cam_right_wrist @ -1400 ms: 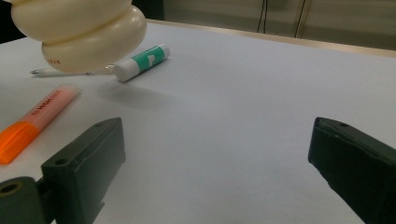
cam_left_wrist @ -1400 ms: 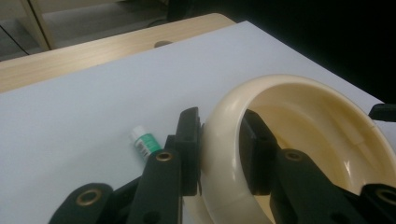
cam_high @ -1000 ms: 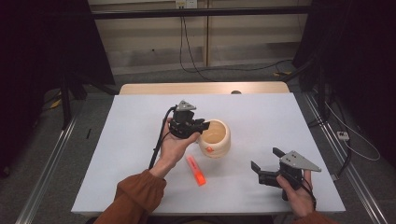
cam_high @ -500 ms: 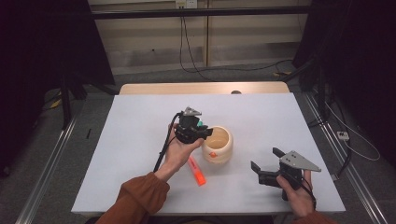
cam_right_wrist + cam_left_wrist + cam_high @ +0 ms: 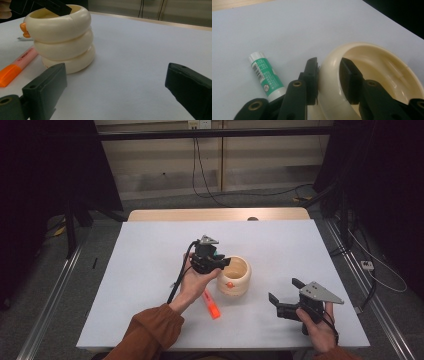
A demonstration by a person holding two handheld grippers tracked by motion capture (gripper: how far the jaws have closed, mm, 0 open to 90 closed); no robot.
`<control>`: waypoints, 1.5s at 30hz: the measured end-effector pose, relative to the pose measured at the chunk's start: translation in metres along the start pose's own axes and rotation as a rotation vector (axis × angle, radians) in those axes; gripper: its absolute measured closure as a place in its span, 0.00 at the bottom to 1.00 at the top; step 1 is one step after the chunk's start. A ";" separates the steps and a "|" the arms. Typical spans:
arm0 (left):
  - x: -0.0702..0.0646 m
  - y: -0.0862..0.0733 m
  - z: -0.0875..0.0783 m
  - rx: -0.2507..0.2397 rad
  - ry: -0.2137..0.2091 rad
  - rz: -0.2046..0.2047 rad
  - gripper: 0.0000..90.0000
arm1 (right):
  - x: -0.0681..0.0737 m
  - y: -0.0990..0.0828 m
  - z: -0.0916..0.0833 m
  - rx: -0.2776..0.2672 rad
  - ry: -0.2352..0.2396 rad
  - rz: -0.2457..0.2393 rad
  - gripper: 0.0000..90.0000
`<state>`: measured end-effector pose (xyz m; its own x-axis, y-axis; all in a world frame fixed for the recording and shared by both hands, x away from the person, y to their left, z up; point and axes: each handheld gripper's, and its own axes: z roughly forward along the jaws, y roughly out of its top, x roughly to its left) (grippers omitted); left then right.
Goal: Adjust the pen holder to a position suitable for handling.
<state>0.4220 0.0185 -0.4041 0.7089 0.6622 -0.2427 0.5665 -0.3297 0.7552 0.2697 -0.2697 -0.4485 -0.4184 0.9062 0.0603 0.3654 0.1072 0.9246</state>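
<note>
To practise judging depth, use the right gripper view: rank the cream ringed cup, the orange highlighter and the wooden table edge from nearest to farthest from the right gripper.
1. Orange highlighter: lying on the table at the left, just past the right gripper's left jaw.
2. Cream ringed cup: standing upright behind the highlighter, left of centre.
3. Wooden table edge: at the far back, along the top.

Left gripper (image 5: 329, 80) astride the rim of a cream pot (image 5: 372, 75): one jaw outside the wall, the other inside, wall between them, jaws having just been opening slightly. Pot upright on a white table (image 5: 287, 27). Green-and-white glue stick (image 5: 265, 76) lying just beside, partly behind the outer jaw.
</note>
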 end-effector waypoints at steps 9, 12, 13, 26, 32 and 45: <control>-0.001 0.003 -0.004 -0.019 -0.014 0.041 0.64 | 0.000 0.000 0.000 0.000 0.001 0.000 0.04; -0.001 0.004 -0.007 -0.032 -0.011 0.064 0.55 | 0.000 0.000 0.000 0.001 0.000 0.000 0.04; -0.002 0.005 -0.008 -0.037 -0.009 0.069 0.53 | 0.000 0.000 0.000 0.002 0.000 0.001 0.04; 0.004 0.008 -0.026 -0.088 -0.016 0.129 0.16 | 0.000 0.000 0.000 0.003 0.002 0.002 0.04; 0.013 0.005 -0.041 -0.096 -0.027 0.140 0.11 | 0.000 0.000 0.000 0.003 -0.004 0.005 0.04; 0.028 -0.010 -0.076 -0.160 0.003 0.158 0.06 | 0.000 0.000 0.000 0.002 -0.004 0.002 0.04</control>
<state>0.4046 0.0916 -0.3724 0.7821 0.6130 -0.1122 0.3745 -0.3185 0.8708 0.2698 -0.2699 -0.4486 -0.4140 0.9083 0.0609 0.3683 0.1060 0.9237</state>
